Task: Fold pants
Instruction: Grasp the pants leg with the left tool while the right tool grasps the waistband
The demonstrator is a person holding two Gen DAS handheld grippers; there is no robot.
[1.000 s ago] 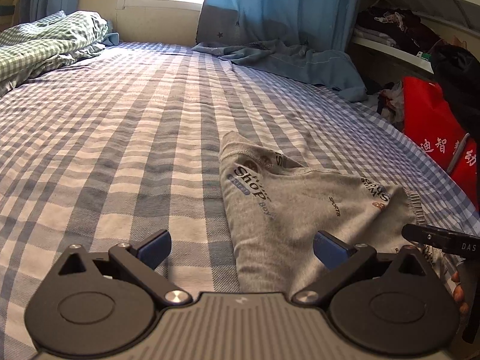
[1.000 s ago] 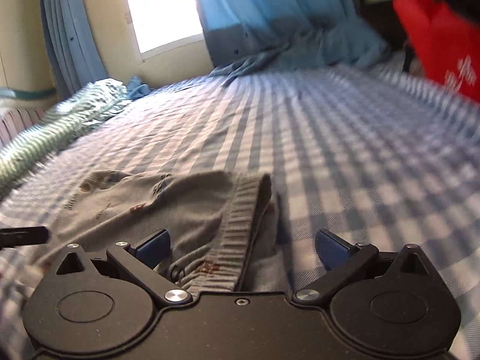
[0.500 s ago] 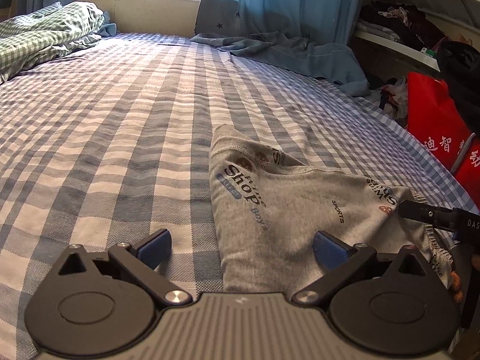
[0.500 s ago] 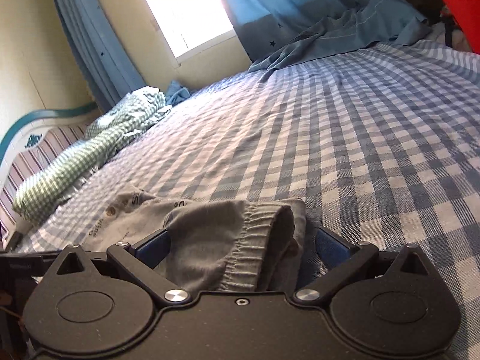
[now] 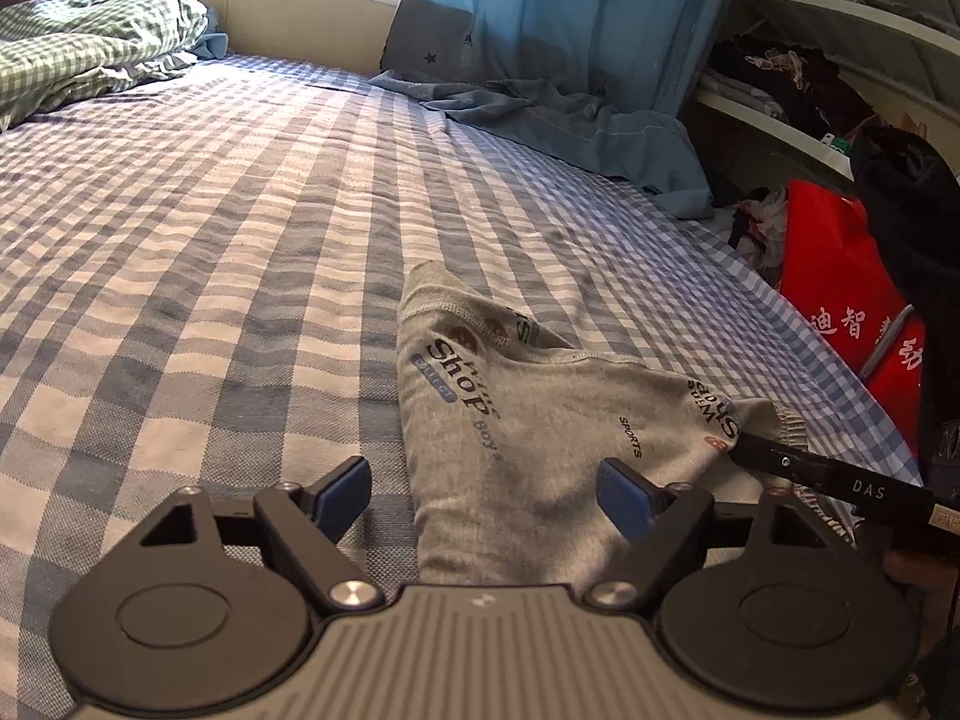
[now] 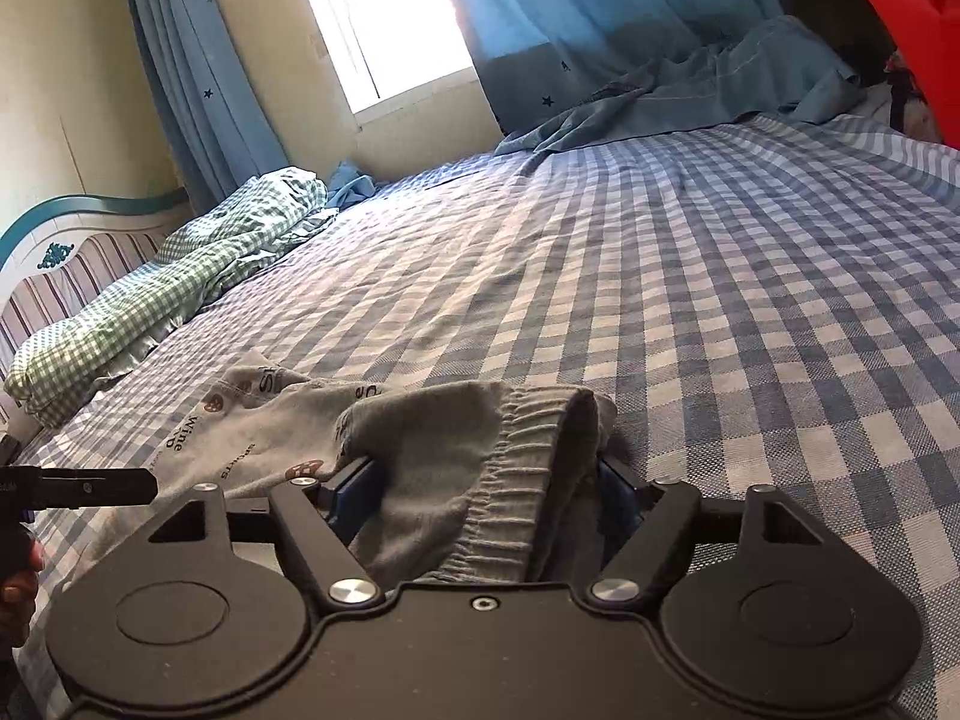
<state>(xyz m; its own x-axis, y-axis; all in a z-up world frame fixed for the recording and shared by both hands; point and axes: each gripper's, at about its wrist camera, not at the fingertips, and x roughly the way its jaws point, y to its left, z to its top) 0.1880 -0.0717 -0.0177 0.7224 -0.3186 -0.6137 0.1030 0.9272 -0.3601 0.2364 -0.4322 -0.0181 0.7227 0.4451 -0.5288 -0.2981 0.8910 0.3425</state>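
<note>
Both fingers [image 6: 354,495] of right hand-held gripper [image 6: 483,498] flank pants [image 6: 456,468] waistband.

The near end of the pants [image 5: 540,450] is hidden behind the left gripper [image 5: 486,495] body. In the right wrist view, bunched waistband cloth covers the right gripper [image 6: 480,498] fingers' [image 6: 351,495] pads, so their closure is unclear. The red bag [image 5: 840,288] is cut off at the edge.
</note>
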